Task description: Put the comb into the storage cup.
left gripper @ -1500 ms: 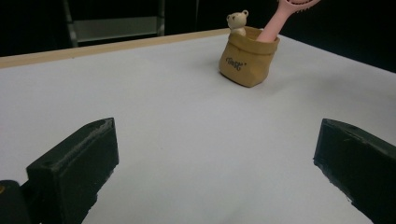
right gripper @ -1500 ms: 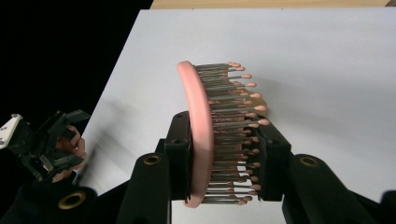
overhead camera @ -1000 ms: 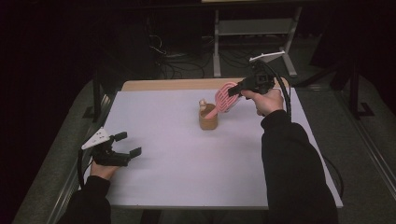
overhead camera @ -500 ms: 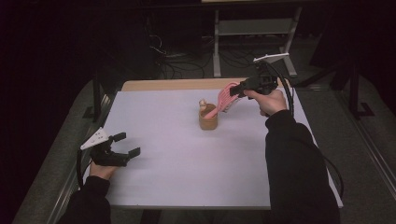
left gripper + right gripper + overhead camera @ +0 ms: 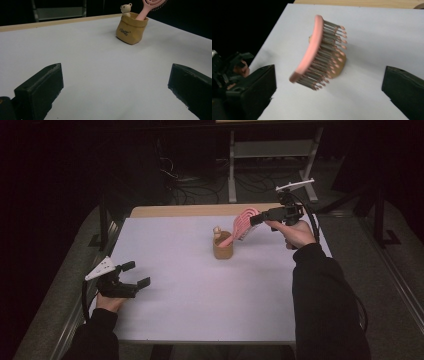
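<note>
Jaws of the right gripper (image 5: 329, 82) have just sprung wide, pink hairbrush (image 5: 317, 53) loose between them, handle down in the tan pouch (image 5: 223, 249); left gripper (image 5: 131, 275) open.

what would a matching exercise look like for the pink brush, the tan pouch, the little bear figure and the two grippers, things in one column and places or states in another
Things:
1. pink plastic hairbrush
2. tan fabric pouch
3. small cream bear figure
4. left gripper

Places or states:
A. stands on the white table top, holding two things
B. handle down in the pouch, head leaning out toward the right gripper, whose jaws have just been opening
C. open and holding nothing, near the table's left edge
D. peeks over the pouch's rim

Pairs: 1-B, 2-A, 3-D, 4-C
</note>
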The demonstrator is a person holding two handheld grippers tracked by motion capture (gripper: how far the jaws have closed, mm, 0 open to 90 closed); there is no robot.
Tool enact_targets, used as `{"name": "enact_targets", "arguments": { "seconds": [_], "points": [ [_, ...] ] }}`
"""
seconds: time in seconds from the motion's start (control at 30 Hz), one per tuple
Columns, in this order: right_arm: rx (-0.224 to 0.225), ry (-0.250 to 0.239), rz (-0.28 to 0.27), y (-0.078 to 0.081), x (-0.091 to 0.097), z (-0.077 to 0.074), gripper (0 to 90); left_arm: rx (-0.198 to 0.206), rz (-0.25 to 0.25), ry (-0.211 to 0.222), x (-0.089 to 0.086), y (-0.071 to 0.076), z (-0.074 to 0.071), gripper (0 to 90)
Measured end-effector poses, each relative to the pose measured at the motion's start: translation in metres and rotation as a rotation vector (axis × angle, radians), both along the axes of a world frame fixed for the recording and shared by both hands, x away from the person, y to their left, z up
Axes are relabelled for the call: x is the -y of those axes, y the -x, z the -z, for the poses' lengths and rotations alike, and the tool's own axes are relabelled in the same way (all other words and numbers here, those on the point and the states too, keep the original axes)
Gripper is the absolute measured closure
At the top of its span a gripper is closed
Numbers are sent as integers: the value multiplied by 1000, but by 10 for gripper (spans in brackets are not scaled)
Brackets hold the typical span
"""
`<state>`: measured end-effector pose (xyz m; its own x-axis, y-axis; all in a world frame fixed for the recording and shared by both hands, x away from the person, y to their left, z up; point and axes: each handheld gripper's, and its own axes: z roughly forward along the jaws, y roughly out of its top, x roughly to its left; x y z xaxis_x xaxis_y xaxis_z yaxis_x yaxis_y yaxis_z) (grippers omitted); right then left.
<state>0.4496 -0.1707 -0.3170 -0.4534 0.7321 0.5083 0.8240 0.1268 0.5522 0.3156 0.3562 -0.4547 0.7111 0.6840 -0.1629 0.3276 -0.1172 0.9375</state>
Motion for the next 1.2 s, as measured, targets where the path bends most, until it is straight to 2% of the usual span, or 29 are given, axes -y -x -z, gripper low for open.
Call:
{"name": "enact_targets", "arguments": {
  "seconds": [0.1,0.27,0.67,1.07,1.13,1.2],
  "points": [
    [33,-28,7,3,12,2,0,-1,1,7,0,0,0,0],
    [49,-50,13,11,32,9,0,-2,3,38,0,0,-1,0],
    [71,-60,60,32,70,26,0,-12,8,23,2,-3,1,0],
    [112,-52,81,52,88,33,0,-16,7,14,1,-2,2,0],
    [141,-41,91,56,88,33,0,-16,9,13,2,-2,2,0],
    [163,-54,89,60,88,33,0,-16,11,13,2,-2,2,0]
  ]
}}
